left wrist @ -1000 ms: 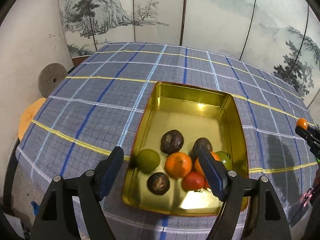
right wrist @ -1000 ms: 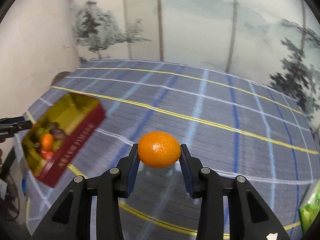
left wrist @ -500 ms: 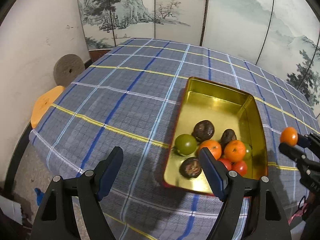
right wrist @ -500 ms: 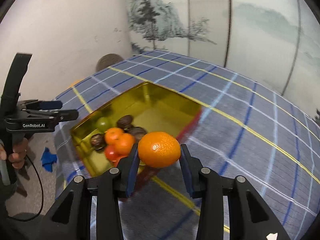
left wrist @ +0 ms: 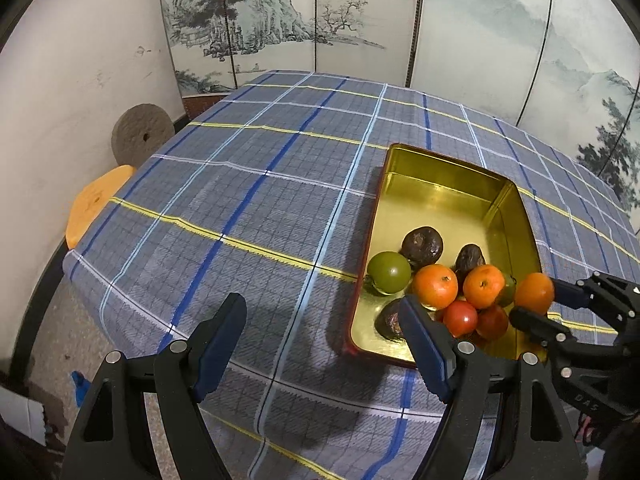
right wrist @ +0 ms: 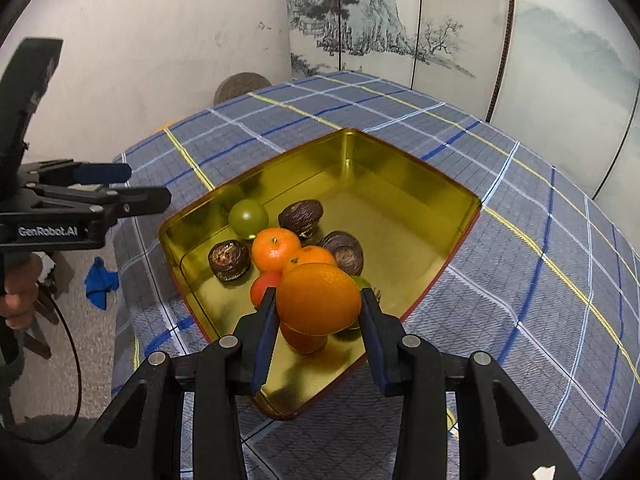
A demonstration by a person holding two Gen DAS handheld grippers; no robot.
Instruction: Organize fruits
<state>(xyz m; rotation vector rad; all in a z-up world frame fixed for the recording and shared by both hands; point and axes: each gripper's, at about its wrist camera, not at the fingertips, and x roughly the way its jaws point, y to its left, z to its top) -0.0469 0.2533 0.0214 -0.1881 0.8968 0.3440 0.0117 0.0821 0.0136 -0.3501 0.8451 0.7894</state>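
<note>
Carrying the orange (right wrist: 318, 298), clamped in the right hand-held gripper (right wrist: 318, 312), over the near end of the gold tin (right wrist: 400, 216) on the desk (left wrist: 240, 200), above the fruit pile. Swinging in from open cloth a second ago. Next: lowering, then releasing. Holding the left hand-held gripper (left wrist: 320, 332) wide and empty alongside.

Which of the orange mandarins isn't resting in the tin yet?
The mandarin clamped in the right gripper, held above the gold tin; the other two mandarins lie inside among the fruit.
</note>
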